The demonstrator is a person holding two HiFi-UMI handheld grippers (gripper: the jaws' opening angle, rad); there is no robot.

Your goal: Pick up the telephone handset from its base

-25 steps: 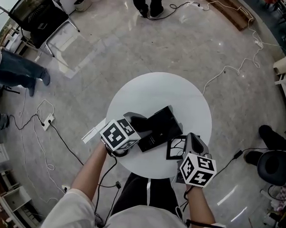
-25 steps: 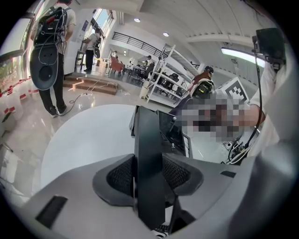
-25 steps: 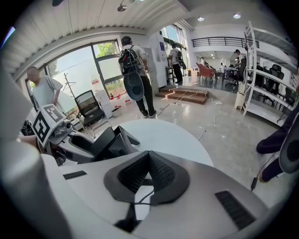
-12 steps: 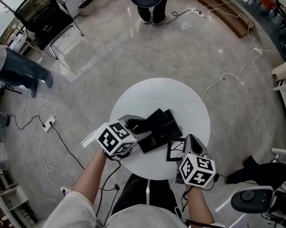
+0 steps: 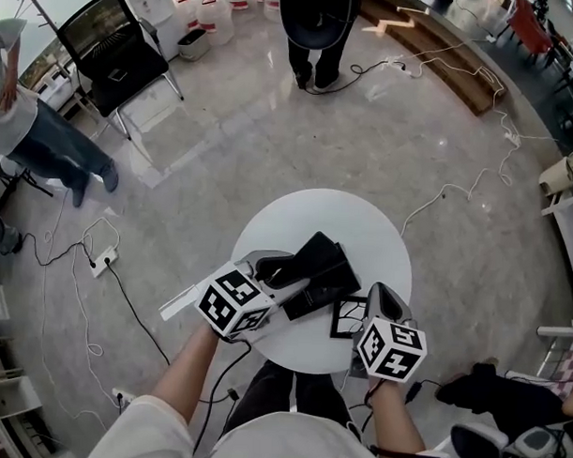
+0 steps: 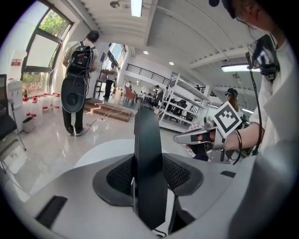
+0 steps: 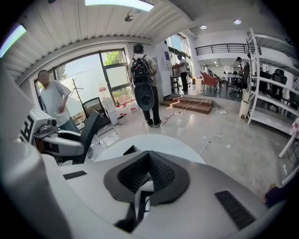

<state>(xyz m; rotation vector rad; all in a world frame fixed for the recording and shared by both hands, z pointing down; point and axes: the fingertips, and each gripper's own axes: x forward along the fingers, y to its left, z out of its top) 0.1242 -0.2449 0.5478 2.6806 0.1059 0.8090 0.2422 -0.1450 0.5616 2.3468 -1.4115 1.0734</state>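
Note:
A flat black telephone handset (image 5: 325, 265) hangs tilted above the round white table (image 5: 348, 216), one end raised. My left gripper (image 5: 287, 270) is shut on its near end. In the left gripper view the handset (image 6: 149, 186) stands edge-on between the pads. My right gripper (image 5: 369, 299) is at the table's front right, over the thin black frame of the base (image 5: 344, 321). Its jaws look closed, with a thin black strip of the base (image 7: 138, 207) pinched low between them. A corner of the base (image 7: 130, 150) shows beyond the pads.
A person (image 5: 317, 27) stands on the floor beyond the table and another (image 5: 46, 135) at the far left. A black chair (image 5: 115, 44) stands at the upper left. Cables (image 5: 93, 254) trail over the floor. A white strip (image 5: 185, 302) sticks out at the table's left edge.
My left gripper has risen and tipped, lifting the handset off the table surface. My right gripper has come up a little beside the base.

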